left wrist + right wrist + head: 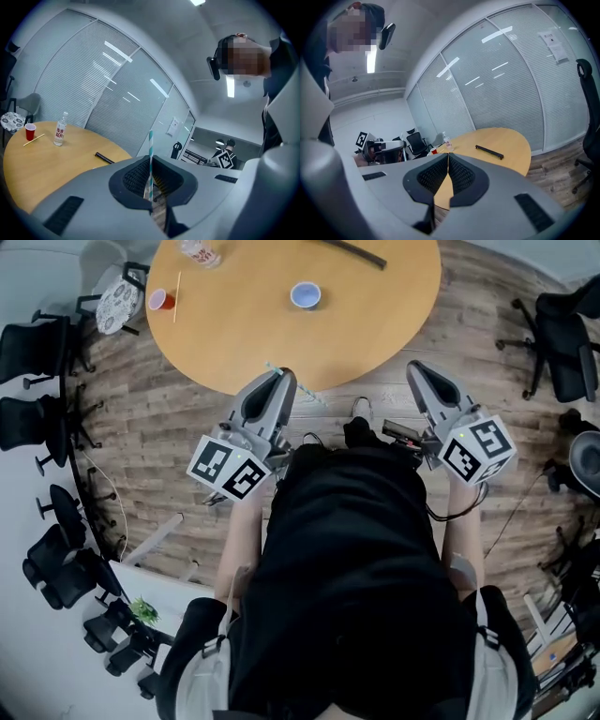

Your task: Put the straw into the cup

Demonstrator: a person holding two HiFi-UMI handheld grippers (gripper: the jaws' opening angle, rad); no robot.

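My left gripper (283, 377) is shut on a teal-and-white striped straw (150, 154), which stands upright between its pads. In the head view the straw (307, 392) sticks out sideways at the jaw tips, just short of the round wooden table (253, 338). On the table stand a small blue cup (305, 295) near the middle and a red cup (161, 300) at the far left edge. The red cup (30, 132) also shows in the left gripper view. My right gripper (416, 372) hangs off the table's near edge, shut with nothing between its pads (448, 158).
A water bottle (200, 251), a thin wooden stick (176, 294) by the red cup and a black bar (354, 251) lie on the table. Office chairs (37, 362) stand left and right on the wood floor. A glass wall with blinds (93, 84) is behind the table.
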